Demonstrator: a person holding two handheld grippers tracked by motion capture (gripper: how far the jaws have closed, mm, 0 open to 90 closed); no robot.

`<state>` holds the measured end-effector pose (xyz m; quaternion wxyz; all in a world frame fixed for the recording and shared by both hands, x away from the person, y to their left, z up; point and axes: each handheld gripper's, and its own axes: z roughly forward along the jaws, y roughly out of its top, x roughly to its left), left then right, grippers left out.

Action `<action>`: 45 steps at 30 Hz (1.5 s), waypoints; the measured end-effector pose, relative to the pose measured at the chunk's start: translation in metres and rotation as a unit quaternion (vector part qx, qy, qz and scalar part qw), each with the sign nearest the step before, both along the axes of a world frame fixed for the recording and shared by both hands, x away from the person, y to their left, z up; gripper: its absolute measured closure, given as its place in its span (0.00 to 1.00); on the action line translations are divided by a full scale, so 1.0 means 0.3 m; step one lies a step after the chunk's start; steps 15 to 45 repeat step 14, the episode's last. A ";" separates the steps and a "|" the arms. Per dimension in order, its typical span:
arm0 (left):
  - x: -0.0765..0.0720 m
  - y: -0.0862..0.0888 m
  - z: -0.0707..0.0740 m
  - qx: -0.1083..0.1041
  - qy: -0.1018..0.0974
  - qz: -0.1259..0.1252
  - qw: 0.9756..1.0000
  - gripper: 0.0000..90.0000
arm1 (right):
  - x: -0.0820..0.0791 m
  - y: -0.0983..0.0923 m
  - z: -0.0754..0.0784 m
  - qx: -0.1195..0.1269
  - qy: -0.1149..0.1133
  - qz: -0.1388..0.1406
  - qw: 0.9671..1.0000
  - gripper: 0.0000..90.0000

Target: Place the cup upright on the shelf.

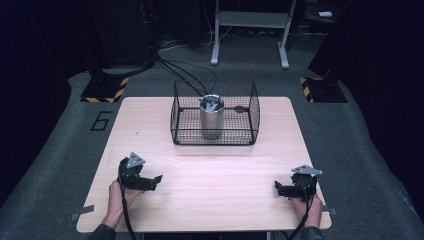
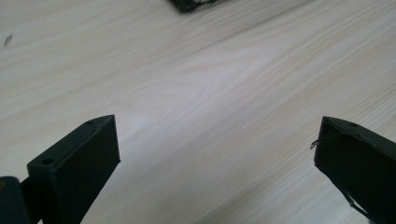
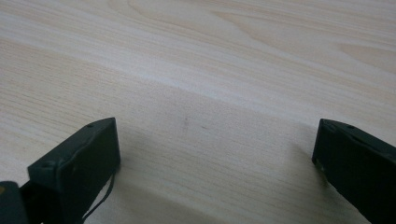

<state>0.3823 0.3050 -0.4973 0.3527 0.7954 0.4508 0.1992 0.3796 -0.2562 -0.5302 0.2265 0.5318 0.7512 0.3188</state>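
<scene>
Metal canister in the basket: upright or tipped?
Upright. The metal canister stands on its base inside the wire basket, lid end up, in the high view.

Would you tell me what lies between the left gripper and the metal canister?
Bare table, then the near wall of the wire basket around the metal canister; the left gripper shows in the high view.

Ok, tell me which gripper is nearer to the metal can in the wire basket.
Left. The left gripper sits at the table's near left, closer to the metal can inside the wire basket. The right gripper rests at the near right corner, farther off.
</scene>
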 end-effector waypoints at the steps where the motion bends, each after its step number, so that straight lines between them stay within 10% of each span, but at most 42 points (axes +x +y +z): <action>1: -0.007 0.012 -0.014 0.006 0.001 0.004 1.000 0.00 | 0.000 0.000 0.000 0.000 0.000 -0.001 1.000 0.00; 14: -0.027 0.071 -0.108 0.004 0.012 0.036 0.999 0.00 | 0.000 0.000 0.000 0.000 0.000 0.001 1.000 0.00; 45: -0.027 0.071 -0.108 0.004 0.012 0.036 0.999 0.00 | 0.000 0.000 0.000 0.000 0.000 0.001 1.000 0.00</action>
